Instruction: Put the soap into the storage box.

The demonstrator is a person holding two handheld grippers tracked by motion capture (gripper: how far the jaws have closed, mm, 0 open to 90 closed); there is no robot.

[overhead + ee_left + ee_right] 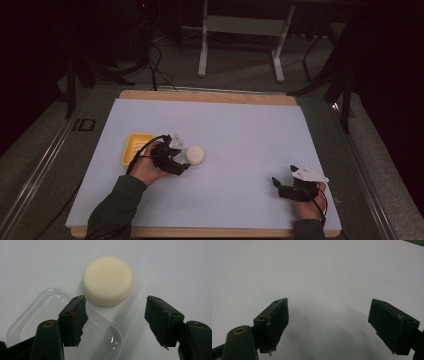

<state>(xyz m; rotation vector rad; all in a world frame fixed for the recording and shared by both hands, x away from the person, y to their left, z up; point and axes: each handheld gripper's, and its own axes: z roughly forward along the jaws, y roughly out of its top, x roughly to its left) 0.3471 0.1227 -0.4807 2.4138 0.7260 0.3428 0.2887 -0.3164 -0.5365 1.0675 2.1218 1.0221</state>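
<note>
The person's left hand (150, 167) reaches in from the near edge of the tabletop, sleeve angled up from the near left corner, and holds the left gripper (176, 159) low over the left half of the white sheet (240, 150). Its jaws stand wide apart with nothing between them, pointing at a round cream soap bar (108, 280) that lies flat just ahead of the tips. A clear plastic lid (32, 322) lies under the left jaw, just beside the bar; from above it is hard to make out. A yellow tray (134, 146) sits partly hidden behind the hand, towards the left edge.

The right gripper (287, 186) rests near the near right corner, jaws equally wide, holding nothing, bare sheet ahead.

The sheet covers a wooden board (210, 96). Beyond the far edge the room is dim: grey floor, cables, white stand legs (202, 55).
</note>
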